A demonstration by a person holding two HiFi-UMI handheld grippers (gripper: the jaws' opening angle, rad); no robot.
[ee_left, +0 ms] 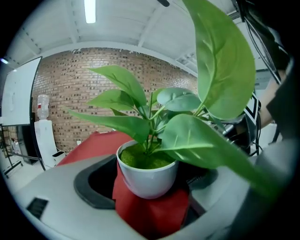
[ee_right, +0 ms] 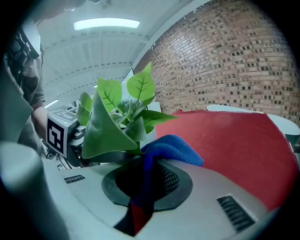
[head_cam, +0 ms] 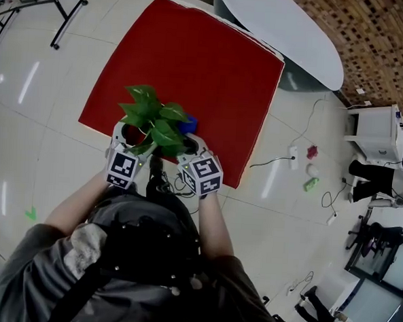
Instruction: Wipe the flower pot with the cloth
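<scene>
A white flower pot (ee_left: 147, 177) with a green leafy plant (head_cam: 152, 117) is held up in the air over the red mat (head_cam: 194, 61). My left gripper (head_cam: 131, 137) is shut on the pot, whose wall sits between the jaws in the left gripper view. My right gripper (head_cam: 189, 147) is shut on a blue cloth (ee_right: 171, 147), which bunches out of the jaws right beside the pot's rim (ee_right: 151, 134). The blue cloth (head_cam: 188, 126) shows under the leaves in the head view. Leaves hide the pot itself from the head view. The two grippers sit side by side, almost touching.
The red mat lies on a glossy white floor. A white oval table (head_cam: 284, 29) stands past its far edge. Cables, a power strip (head_cam: 294, 154) and a green bottle (head_cam: 311, 185) lie to the right, with a white cabinet (head_cam: 380, 134) beyond. Chair legs (head_cam: 60, 19) stand far left.
</scene>
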